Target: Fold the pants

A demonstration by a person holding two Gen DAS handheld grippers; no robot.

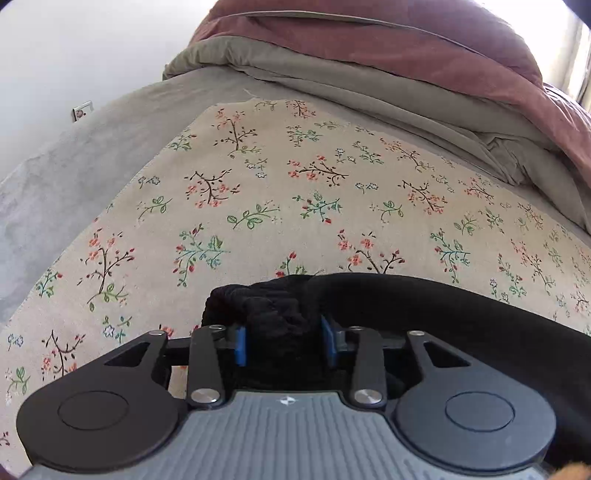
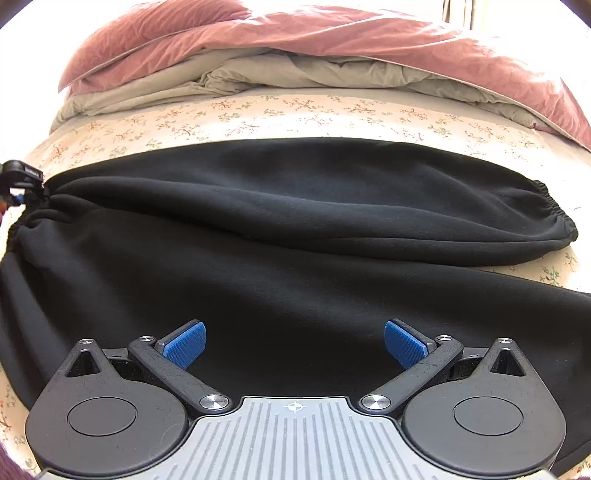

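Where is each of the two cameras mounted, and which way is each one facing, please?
Left wrist: sits on the left gripper, low over the floral sheet, facing the piled duvet; its blue pads clamp bunched black pants.
Right wrist: sits on the right gripper, open above the spread pants, facing the same duvet; the left gripper shows at the left edge.
Shared: pants, sheet, duvet.

Floral sheet (image 1: pixel 258 192): spread flat over the bed, beige, printed with small branches and flowers.
Grey-green blanket (image 2: pixel 280 74): bunched along the sheet's far edge.
Pink duvet (image 2: pixel 229 33): heaped on the blanket.
Wall socket (image 1: pixel 82 110): mounted on the white wall.
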